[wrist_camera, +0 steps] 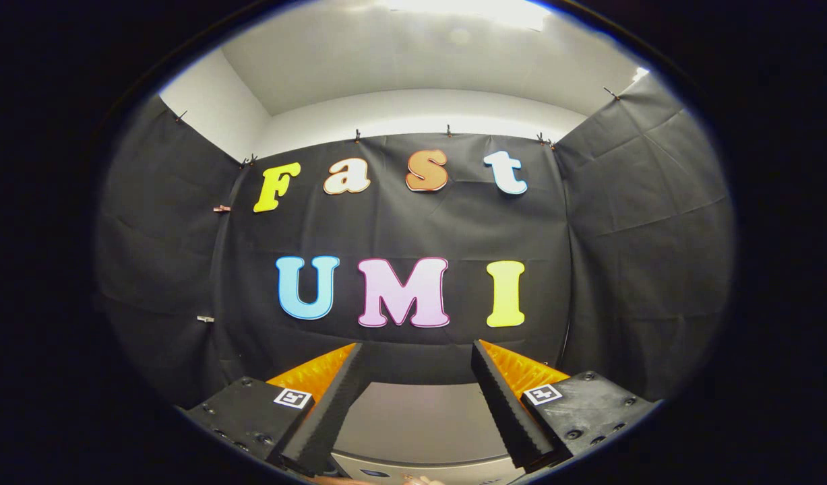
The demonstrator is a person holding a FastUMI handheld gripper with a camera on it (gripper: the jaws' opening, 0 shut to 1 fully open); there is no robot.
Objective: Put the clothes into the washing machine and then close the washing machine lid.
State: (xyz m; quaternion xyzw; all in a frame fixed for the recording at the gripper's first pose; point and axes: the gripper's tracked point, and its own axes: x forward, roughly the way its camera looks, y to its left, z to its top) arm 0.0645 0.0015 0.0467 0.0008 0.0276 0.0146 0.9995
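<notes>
Your gripper is held level, facing the booth's back wall, with its fingers spread wide and nothing between them. Below and between the fingers lies the top of the washing machine, running back to the foot of that wall. Side walls close in left and right, and the ceiling sits above.

Sharp focus, overhead ceiling glare, dim cloth walls, fisheye-bowed edges
</notes>
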